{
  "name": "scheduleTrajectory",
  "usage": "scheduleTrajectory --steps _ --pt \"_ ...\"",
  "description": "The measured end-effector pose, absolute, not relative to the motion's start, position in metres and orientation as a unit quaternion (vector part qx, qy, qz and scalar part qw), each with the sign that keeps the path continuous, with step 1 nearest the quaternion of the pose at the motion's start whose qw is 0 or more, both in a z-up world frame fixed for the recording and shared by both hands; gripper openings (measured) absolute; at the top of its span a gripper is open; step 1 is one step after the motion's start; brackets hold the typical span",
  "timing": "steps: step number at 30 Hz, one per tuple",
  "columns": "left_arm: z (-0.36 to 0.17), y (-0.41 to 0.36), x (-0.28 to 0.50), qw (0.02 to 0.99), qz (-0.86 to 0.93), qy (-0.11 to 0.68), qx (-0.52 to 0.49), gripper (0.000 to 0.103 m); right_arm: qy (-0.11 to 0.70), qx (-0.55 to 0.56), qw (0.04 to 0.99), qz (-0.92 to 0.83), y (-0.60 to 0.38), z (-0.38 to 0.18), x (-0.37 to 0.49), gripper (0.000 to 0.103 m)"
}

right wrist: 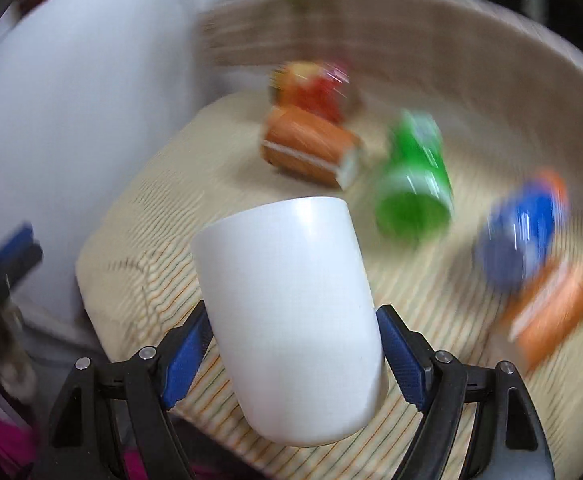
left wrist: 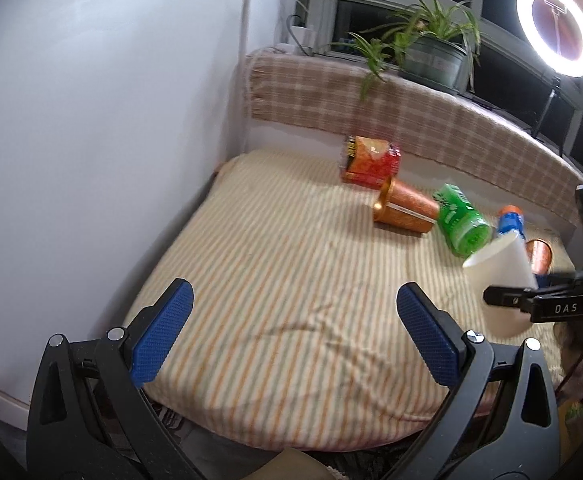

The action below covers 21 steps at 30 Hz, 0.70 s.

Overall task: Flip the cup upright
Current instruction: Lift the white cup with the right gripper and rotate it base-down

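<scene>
A plain white cup [right wrist: 295, 304] is clamped between the blue pads of my right gripper [right wrist: 295, 354], held above the striped cushion [right wrist: 163, 216]. In the left wrist view the same cup [left wrist: 501, 276] hangs at the right, tilted, rim up and to the left, with a black finger [left wrist: 531, 300] across its side. My left gripper [left wrist: 291, 320] is open and empty, low over the near part of the cushion [left wrist: 271, 280]. The right wrist view is motion-blurred.
On the far cushion lie a red snack box [left wrist: 369, 160], a copper cup on its side [left wrist: 405, 210], a green can [left wrist: 461, 220], a blue bottle [left wrist: 511, 220] and another copper cup [left wrist: 539, 254]. A white wall stands left; a potted plant [left wrist: 431, 48] and ring light [left wrist: 557, 28] behind.
</scene>
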State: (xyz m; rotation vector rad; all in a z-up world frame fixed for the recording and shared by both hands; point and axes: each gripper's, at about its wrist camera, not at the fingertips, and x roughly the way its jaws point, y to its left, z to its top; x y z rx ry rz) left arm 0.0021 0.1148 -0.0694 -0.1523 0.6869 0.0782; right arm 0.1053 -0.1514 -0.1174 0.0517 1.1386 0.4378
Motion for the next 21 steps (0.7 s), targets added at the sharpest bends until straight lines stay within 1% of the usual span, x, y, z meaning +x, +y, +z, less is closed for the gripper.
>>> scheduleTrajectory --steps 4,10,17,21 --pt "-0.073 0.100 0.010 0.935 0.014 0.345 -0.075 0.103 0.551 0.088 0.813 0.165 -0.168 -0.136 0.103 0.083" --pt "-0.076 0.088 0.017 0.933 -0.003 0.353 -0.074 0.103 0.553 0.176 0.804 0.131 -0.186 -0.143 0.111 0.083" --pt "-0.080 0.087 0.021 0.929 -0.007 0.360 -0.081 0.103 0.556 0.235 0.790 0.103 -0.200 -0.157 0.115 0.082" --pt "-0.079 0.087 0.023 0.928 -0.007 0.363 -0.080 0.103 0.558 0.235 0.788 0.109 -0.197 -0.157 0.117 0.083"
